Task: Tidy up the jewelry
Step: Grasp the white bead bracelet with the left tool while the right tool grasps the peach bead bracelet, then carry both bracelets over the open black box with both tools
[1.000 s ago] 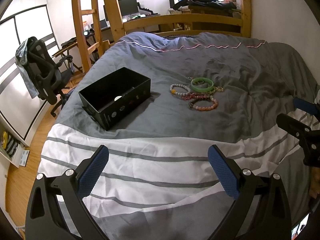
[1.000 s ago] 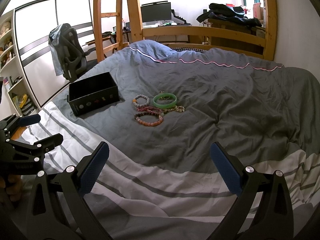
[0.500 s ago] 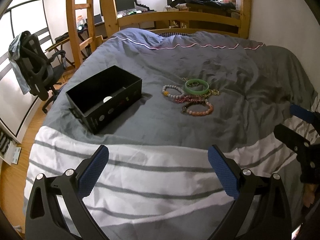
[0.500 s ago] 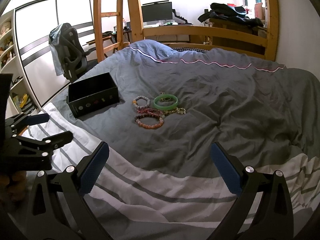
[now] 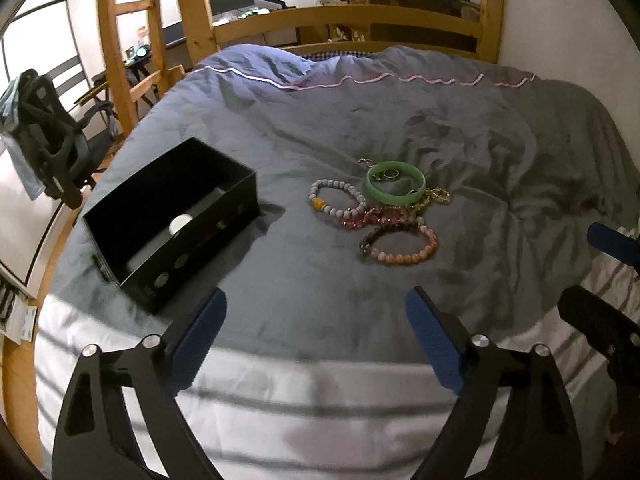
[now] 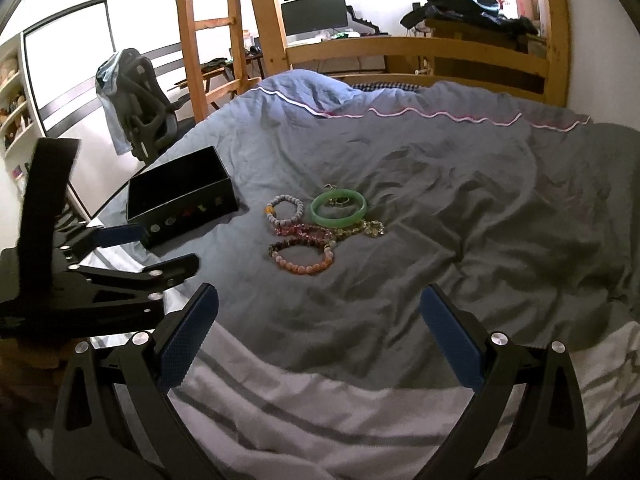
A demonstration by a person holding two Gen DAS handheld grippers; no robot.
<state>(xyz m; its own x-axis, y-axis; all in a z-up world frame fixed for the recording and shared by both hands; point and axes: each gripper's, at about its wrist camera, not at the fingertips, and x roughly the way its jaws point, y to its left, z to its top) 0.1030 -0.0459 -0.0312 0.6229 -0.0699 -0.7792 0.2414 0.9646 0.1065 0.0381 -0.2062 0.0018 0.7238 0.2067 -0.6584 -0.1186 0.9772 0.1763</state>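
A small heap of jewelry lies on the grey duvet (image 5: pixel 460 128) near the middle of the bed. A green bangle (image 5: pixel 395 182) sits at the far side of the heap with a small ring (image 5: pixel 391 175) inside it. Just left of it lies a pale beaded bracelet (image 5: pixel 338 199) with one yellow bead. A dark red beaded bracelet (image 5: pixel 380 216) touches both, and a gold chain (image 5: pixel 436 196) pokes out at the bangle's right. Nearest of all is an orange-pink beaded bracelet (image 5: pixel 402 246).

To the left of the heap, apart from it, stands an open black box (image 5: pixel 172 222) with something round and white inside.

The left gripper (image 5: pixel 316 340) hangs over the striped white sheet (image 5: pixel 320 408) at the near edge, its blue-padded jaws spread wide and holding nothing. The right gripper (image 6: pixel 320 334) is likewise wide apart and empty, near the same edge.

Beyond the bed are a wooden bed frame (image 6: pixel 416 50), a ladder (image 6: pixel 208 28), a monitor (image 6: pixel 314 12) and an office chair (image 6: pixel 138 104).
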